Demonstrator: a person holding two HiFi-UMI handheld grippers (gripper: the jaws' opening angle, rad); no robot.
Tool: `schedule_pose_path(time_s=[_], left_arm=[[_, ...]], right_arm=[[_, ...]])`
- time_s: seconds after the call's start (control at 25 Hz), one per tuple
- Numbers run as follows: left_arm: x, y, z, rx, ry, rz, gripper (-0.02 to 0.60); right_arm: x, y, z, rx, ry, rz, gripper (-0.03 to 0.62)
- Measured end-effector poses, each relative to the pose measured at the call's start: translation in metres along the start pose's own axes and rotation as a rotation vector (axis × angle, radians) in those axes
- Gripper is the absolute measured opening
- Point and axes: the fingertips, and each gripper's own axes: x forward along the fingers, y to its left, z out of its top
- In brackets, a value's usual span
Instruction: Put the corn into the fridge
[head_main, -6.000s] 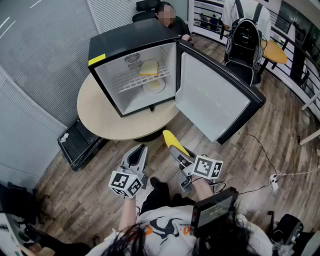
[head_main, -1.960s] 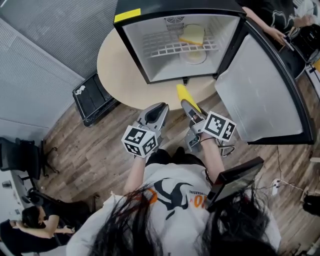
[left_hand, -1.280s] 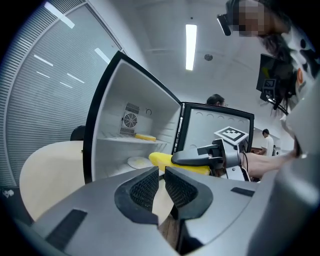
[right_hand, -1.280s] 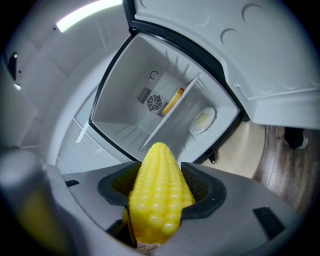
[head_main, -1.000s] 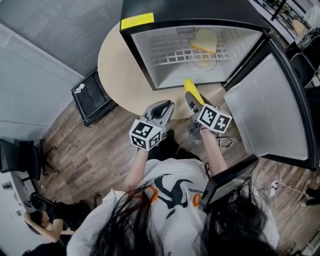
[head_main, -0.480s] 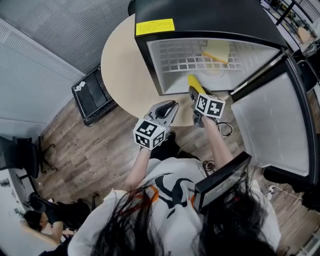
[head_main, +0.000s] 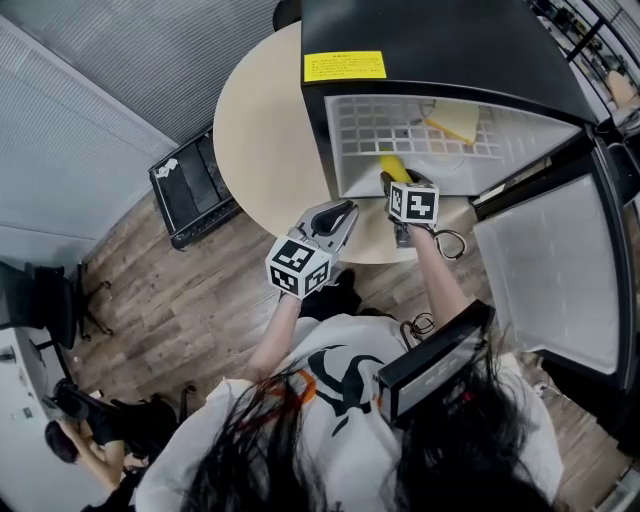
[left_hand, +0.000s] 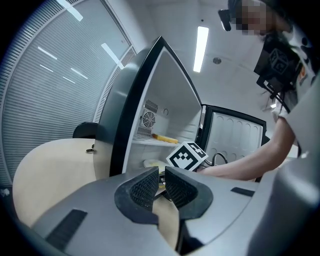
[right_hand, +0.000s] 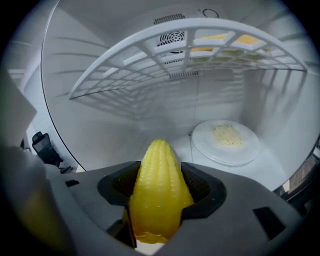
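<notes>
The yellow corn (head_main: 393, 167) (right_hand: 160, 190) is clamped between the jaws of my right gripper (head_main: 391, 180) (right_hand: 161, 186), tip pointing forward. That gripper reaches into the lower compartment of the open black fridge (head_main: 440, 40), under the white wire shelf (right_hand: 190, 45). A white plate (right_hand: 226, 142) with pale food lies on the fridge floor, ahead and to the right of the corn. My left gripper (head_main: 345, 209) (left_hand: 161, 186) hovers over the table's near edge outside the fridge, jaws together and holding nothing.
The fridge stands on a round beige table (head_main: 260, 130), its door (head_main: 550, 270) swung wide to the right. A yellow slice (head_main: 455, 125) rests on the wire shelf. A black case (head_main: 190, 185) lies on the wooden floor at left.
My right gripper has carried the corn forward and down, from the fridge's front edge into the lower compartment. The left gripper has edged forward over the table rim.
</notes>
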Motion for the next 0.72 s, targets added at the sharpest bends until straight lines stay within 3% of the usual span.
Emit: schedule_pose_path(time_s=[0.4,0.56,0.72], left_arm=[[0.0,0.002,0.004,0.021,0.006,-0.012,0.043],[-0.002,0.001,0.002,0.03,0.019,-0.011,0.043],[-0.005,0.001,0.002,0.026,0.015,-0.001,0.042]], right_arm=[[0.039,0.007,0.013,-0.134,0.039,0.039,0.259],[0.035,0.008,0.015,-0.096,0.063,0.061,0.295],[0.02,0.009,0.022,-0.061,0.009,0.078,0.298]])
